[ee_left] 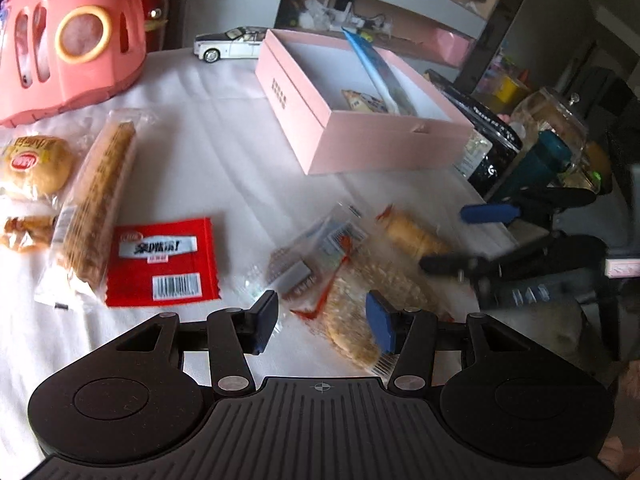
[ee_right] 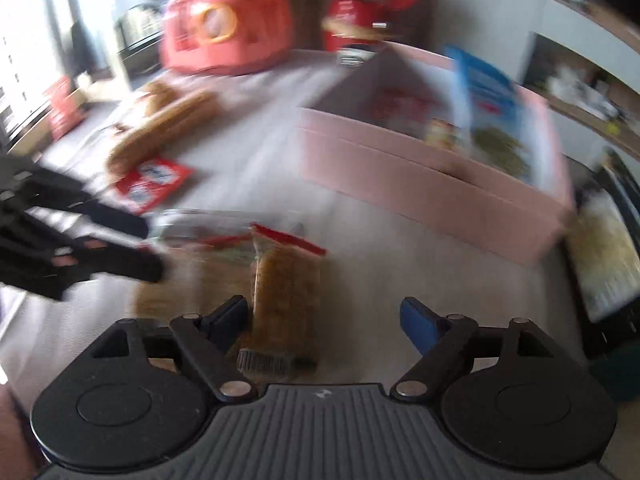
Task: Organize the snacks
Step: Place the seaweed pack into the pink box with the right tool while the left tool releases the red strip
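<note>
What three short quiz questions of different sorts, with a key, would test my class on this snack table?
1. True or false: the pink box stands open with snacks already inside.
2. Which lies nearest the red packet? A) toy car B) long seeded stick C) glass jar
3. Fill in: the left gripper has its jaws ____ above the clear-wrapped biscuits.

Key: 1 true; 2 B; 3 open.
</note>
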Tool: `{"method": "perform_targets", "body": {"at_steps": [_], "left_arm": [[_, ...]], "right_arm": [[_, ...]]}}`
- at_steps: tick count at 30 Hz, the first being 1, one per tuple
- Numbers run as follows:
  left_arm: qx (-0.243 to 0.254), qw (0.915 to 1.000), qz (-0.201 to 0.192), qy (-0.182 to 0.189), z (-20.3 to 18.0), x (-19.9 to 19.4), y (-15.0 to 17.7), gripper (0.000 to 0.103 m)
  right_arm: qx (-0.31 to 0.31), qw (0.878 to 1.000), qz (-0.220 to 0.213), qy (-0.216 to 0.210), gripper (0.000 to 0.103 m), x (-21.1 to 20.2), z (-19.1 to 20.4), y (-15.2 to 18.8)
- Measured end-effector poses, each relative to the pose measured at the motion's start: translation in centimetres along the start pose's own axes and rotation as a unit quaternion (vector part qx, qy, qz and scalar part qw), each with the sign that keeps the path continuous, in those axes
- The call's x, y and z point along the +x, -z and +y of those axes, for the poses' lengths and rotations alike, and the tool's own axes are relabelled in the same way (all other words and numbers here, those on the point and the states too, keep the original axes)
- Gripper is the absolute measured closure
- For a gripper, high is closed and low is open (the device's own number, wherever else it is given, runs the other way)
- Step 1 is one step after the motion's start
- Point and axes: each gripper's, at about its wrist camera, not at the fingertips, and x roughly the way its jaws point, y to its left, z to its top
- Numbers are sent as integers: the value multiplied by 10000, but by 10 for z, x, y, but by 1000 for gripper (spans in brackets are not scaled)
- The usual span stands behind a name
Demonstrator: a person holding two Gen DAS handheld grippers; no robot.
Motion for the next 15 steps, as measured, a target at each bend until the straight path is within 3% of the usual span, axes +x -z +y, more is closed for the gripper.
{"method": "perform_targets", "body": {"at_steps": [4, 7, 10, 13, 15], "left_arm": [[-68, 9997, 152, 198, -8, 7, -1, 49], [-195, 9967, 345, 708, -15, 15, -3, 49], [-96, 9935, 380, 1071, -28, 19, -4, 49], [246, 9965, 103, 796, -34, 13, -12, 49], [647, 9976, -102, 231, -33, 12, -18, 49]], "right_arm": [[379, 9960, -119, 800, 20, 4, -24, 16], [814, 9951, -209, 521, 18, 3, -41, 24], [763, 9950, -361, 539, 17, 4, -40, 30], [759, 9936, -550, 626, 14, 5, -36, 38], [800, 9925, -677, 633, 12, 6, -37, 41]]}}
